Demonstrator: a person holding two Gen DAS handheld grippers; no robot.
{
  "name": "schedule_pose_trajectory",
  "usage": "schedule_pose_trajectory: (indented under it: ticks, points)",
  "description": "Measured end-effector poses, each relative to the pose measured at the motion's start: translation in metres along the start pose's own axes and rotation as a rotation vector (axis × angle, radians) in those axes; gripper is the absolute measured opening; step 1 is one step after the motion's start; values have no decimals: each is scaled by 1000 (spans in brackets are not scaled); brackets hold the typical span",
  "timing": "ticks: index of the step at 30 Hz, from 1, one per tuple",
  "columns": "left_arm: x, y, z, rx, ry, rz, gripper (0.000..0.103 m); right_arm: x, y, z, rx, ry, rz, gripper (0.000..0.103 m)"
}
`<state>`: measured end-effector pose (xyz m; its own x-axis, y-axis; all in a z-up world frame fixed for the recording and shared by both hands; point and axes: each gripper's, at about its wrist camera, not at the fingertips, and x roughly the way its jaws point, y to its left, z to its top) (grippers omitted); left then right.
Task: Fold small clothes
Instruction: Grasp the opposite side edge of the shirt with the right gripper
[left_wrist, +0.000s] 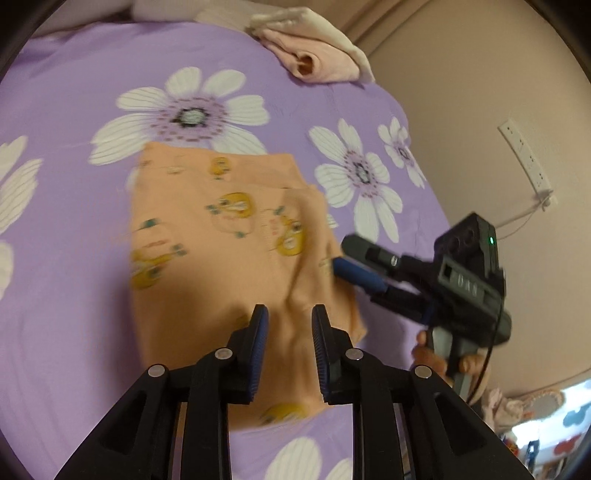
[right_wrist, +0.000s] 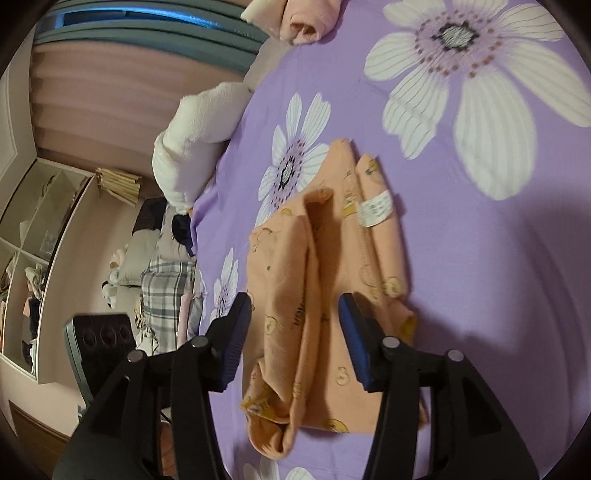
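Note:
A small orange garment with yellow cartoon prints lies folded on the purple flowered bedsheet. My left gripper is open just above its near edge, with nothing between the fingers. My right gripper reaches in from the right, its blue fingertip at the garment's right edge. In the right wrist view the garment lies in loose folds with a white label showing, and my right gripper is open, its fingers either side of the cloth.
A folded pink and cream pile of clothes lies at the bed's far edge. A white fluffy item hangs at the bed's side. A wall with a socket strip stands to the right. Shelves and clutter stand beyond the bed.

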<state>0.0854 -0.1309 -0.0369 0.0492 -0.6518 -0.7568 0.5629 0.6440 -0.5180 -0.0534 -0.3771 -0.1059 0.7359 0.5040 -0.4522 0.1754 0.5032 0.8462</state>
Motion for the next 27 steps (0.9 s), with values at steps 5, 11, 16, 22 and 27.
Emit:
schedule_pose_trajectory:
  ticks: [5, 11, 16, 22, 27]
  points:
    - [-19, 26, -17, -33, -37, 57, 20, 27, 11, 12, -24, 56, -30, 56]
    - [-25, 47, -31, -91, -49, 54, 20, 62, 23, 30, -129, 71, -167, 40]
    - [-22, 52, -32, -105, -40, 53, 20, 75, 32, 43, -223, 70, -257, 8]
    - [-22, 44, -26, -79, -55, 35, 20, 47, 68, 60, -372, -44, -256, 7]
    - [-12, 33, -16, -51, -59, 19, 20, 47, 47, 72, -363, -22, -333, 8]
